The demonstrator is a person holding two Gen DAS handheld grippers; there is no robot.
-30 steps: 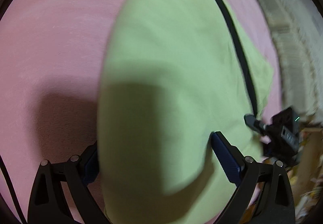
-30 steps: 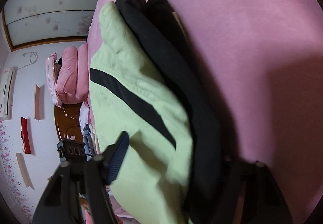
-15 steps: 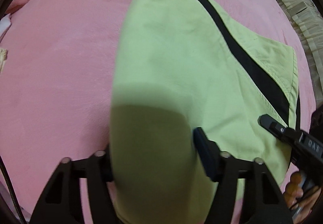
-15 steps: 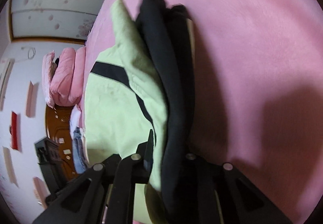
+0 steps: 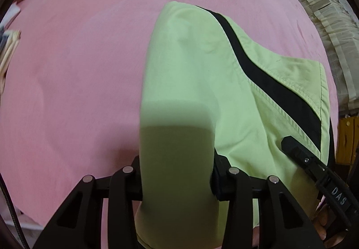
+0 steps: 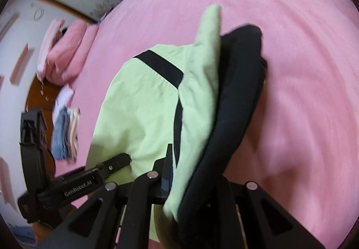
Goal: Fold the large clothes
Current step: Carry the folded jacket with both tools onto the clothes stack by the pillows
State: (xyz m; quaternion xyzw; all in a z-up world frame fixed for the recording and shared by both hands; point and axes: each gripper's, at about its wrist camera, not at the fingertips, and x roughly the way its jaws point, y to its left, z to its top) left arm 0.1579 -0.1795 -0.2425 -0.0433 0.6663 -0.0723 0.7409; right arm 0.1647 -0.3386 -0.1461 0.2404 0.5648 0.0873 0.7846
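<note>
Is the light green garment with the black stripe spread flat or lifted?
Lifted: the light green garment hangs from both grippers above the pink bedcover.

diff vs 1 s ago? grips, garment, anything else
Both grippers took hold: the left gripper, jaws closing, now clamps a fold of the green garment; the right gripper has shut on its green-and-black edge. The garment is lifted off the pink bed cover, hanging bunched between them. Bed cover and pillows unchanged.
</note>
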